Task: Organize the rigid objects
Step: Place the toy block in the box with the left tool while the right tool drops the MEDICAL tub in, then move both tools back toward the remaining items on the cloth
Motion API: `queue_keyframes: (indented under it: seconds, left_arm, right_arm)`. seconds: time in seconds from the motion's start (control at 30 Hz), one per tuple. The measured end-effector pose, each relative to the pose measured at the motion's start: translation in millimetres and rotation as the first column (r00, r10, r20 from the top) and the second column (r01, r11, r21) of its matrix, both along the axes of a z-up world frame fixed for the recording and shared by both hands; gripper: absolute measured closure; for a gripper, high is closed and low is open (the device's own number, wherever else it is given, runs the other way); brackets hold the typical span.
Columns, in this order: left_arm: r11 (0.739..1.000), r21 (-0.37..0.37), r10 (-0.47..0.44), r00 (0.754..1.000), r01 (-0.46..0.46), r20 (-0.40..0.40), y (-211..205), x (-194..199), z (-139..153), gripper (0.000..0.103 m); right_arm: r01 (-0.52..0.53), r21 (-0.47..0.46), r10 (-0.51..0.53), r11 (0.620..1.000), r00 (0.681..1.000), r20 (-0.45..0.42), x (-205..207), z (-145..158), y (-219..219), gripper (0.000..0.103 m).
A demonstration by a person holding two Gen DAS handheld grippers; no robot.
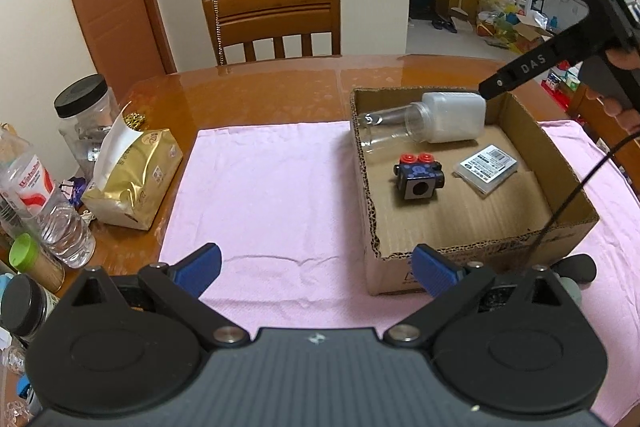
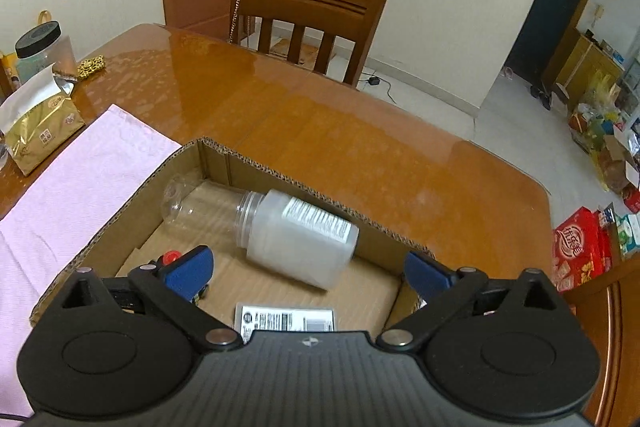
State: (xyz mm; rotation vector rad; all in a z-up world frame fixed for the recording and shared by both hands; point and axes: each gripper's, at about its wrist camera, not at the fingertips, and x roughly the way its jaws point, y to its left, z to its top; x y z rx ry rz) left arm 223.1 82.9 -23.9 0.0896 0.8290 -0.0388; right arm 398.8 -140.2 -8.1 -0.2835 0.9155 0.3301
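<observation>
In the left wrist view, a gold tissue pack (image 1: 134, 179) sits at left on the table (image 1: 248, 95), and the left gripper (image 1: 316, 269) spreads wide and empty over the pink cloth (image 1: 272, 187) at lower centre. Right of centre, the cardboard box (image 1: 568, 195) holds a white bottle (image 1: 444, 119) lying on its side, a black toy block (image 1: 418, 179) and a flat clear case (image 1: 486, 169). In the right wrist view, the right gripper (image 2: 308, 269) stands fully spread above the bottle, gripping nothing.

Box (image 1: 568, 187) on cloth (image 1: 260, 195); in box: bottle (image 1: 448, 119) at back, toy block (image 1: 418, 181) left of flat pack (image 1: 486, 167).
</observation>
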Motion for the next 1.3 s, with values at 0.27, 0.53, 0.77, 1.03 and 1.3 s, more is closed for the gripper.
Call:
queue_keyframes:
  seconds: [0.27,0.53,0.77,1.03,1.3]
  left_arm:
    - [1.000,-0.008,-0.030,0.999,0.030,0.017,-5,-4,3,0.002]
    - [0.998,-0.012,-0.062,0.998,0.062,0.006,-8,-10,-4,0.002]
    - [0.997,0.031,-0.073,0.997,0.073,-0.012,-9,-17,-17,0.002]
    - [0.998,0.012,-0.067,0.997,0.068,-0.044,-9,-22,-29,0.002]
    - [0.996,0.010,-0.086,0.995,0.086,-0.060,-10,-29,-33,0.002]
  right_arm:
    - [0.067,0.018,-0.067,0.998,0.998,-0.005,-41,11,-13,0.000]
    - [0.125,0.065,-0.124,0.990,0.992,-0.013,-103,11,-28,0.000]
    - [0.209,0.051,-0.208,0.977,0.978,-0.031,-163,-11,-35,0.000]
    - [0.278,0.004,-0.273,0.961,0.944,-0.185,-199,-72,-26,0.000]
    - [0.347,-0.006,-0.339,0.938,0.910,-0.238,-198,-106,-15,0.000]
